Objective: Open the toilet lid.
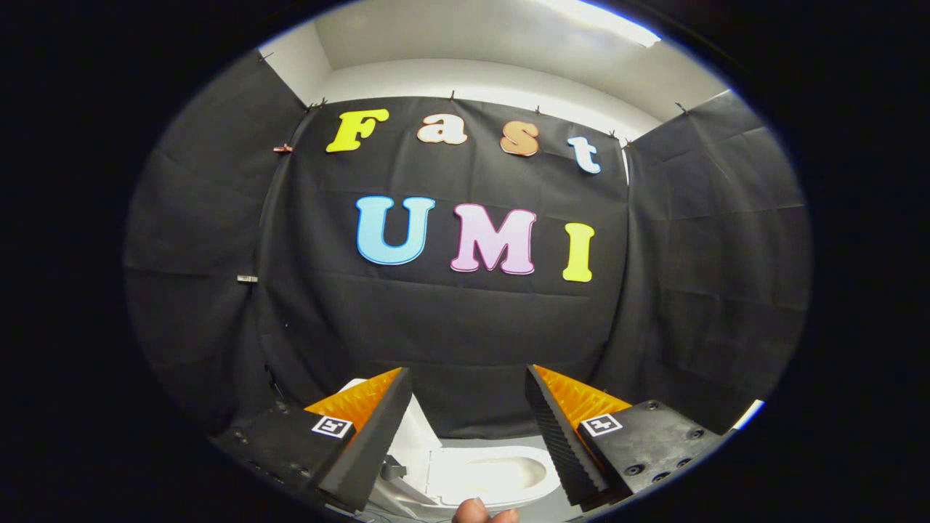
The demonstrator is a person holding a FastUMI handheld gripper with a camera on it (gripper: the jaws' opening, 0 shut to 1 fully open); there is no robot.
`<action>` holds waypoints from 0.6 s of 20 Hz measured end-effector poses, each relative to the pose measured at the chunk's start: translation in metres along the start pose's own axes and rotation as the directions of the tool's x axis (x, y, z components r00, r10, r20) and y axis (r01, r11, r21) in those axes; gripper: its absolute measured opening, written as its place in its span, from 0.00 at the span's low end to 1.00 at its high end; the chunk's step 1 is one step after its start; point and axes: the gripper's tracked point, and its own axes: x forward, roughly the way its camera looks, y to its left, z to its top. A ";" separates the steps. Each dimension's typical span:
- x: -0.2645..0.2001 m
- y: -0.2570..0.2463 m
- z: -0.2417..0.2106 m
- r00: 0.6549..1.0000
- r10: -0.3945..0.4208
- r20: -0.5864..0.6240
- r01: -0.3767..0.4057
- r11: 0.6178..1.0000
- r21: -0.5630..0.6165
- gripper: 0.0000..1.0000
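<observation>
The gripper (pixel 468 414) sits at the bottom centre of the frame with its two fingers spread wide and nothing between them. Each finger has a black ribbed pad (pixel 552 443), an orange backing and a small square black-and-white marker tag (pixel 333 426); no readable writing shows on them.

The toilet (pixel 479 476) lies low in the frame, seen through the gap between the fingers and beyond their tips. Its white lid (pixel 418 436) stands raised on the left, partly hidden behind the left finger, so its full outline cannot be made out. The bowl (pixel 508 472) is uncovered, its seat rim a pale oval; what is in it cannot be made out.

A fingertip (pixel 476 510) of the person pokes in at the very bottom edge, just below the bowl.

Black cloth (pixel 450 334) hangs behind and on both sides — a three-walled booth. Above it, at the top of the frame, run a white wall and a lit ceiling (pixel 508 43).
</observation>
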 end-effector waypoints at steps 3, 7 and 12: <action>-0.003 -0.008 0.001 1.000 -0.002 0.005 0.002 1.000 0.006 0.98; -0.004 -0.015 0.004 1.000 -0.014 0.012 0.013 1.000 0.015 0.98; -0.003 -0.019 0.005 1.000 -0.023 0.020 0.023 1.000 0.010 0.98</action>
